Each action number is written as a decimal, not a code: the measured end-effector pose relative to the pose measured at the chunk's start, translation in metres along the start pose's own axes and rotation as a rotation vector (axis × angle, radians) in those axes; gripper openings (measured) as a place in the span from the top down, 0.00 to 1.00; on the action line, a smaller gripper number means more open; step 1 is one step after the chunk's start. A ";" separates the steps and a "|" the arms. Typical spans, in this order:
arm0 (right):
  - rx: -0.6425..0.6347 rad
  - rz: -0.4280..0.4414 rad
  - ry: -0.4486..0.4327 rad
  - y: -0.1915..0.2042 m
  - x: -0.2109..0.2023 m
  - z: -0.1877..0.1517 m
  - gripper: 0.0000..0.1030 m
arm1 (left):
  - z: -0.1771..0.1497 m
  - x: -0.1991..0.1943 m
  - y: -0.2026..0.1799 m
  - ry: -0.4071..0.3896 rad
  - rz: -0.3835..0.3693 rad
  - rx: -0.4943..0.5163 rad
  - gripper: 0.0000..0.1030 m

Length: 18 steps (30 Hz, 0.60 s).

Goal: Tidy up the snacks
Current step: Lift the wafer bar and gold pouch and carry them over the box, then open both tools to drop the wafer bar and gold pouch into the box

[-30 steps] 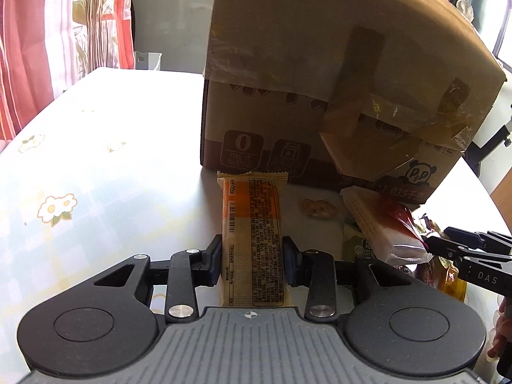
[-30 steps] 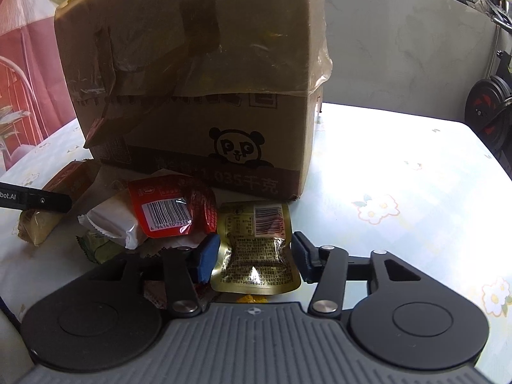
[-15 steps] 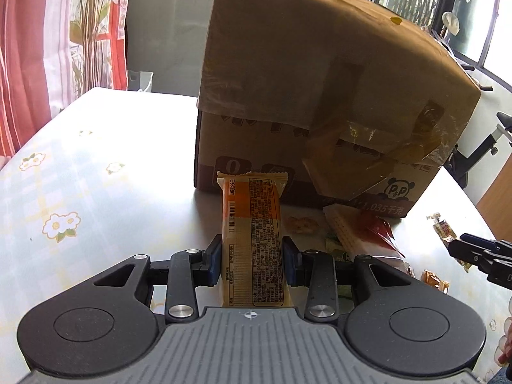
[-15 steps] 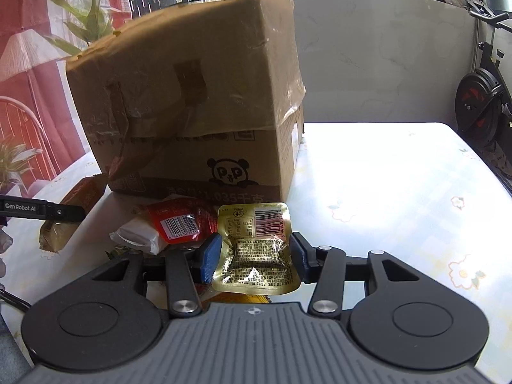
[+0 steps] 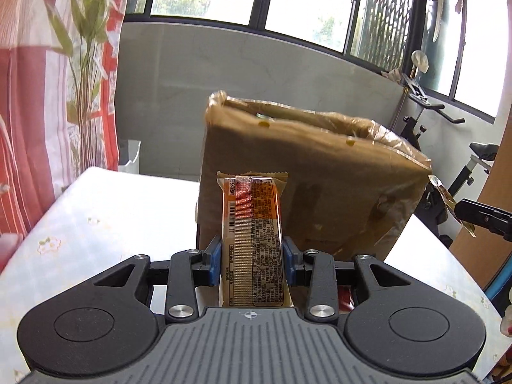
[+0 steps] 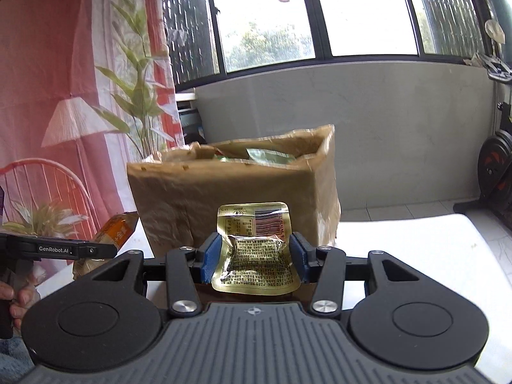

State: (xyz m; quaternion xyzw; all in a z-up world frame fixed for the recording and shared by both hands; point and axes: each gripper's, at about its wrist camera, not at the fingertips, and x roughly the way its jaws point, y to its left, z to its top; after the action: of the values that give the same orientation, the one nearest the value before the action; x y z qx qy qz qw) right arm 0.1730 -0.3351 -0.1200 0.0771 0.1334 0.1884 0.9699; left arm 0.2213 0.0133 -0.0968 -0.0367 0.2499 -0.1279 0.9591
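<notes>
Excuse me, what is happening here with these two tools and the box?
A person is sorting snacks with a handheld gripper in each hand. The left gripper is shut on a long orange snack bar in a clear wrapper. The right gripper is shut on a flat gold foil pouch with a barcode. Both snacks are held up in front of the open-topped brown cardboard box on the white floral table. Some green packets already lie inside the box.
</notes>
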 end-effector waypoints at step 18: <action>-0.023 -0.118 -0.002 -0.014 0.127 0.074 0.52 | 0.127 0.088 -0.034 -0.116 0.051 0.110 0.62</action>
State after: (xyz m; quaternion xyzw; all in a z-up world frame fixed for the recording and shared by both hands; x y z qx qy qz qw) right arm 0.3129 -0.3066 -0.0817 0.0582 0.1345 0.1325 0.9803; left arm 0.3500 -0.0416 -0.0234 0.0149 0.1876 -0.1148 0.9754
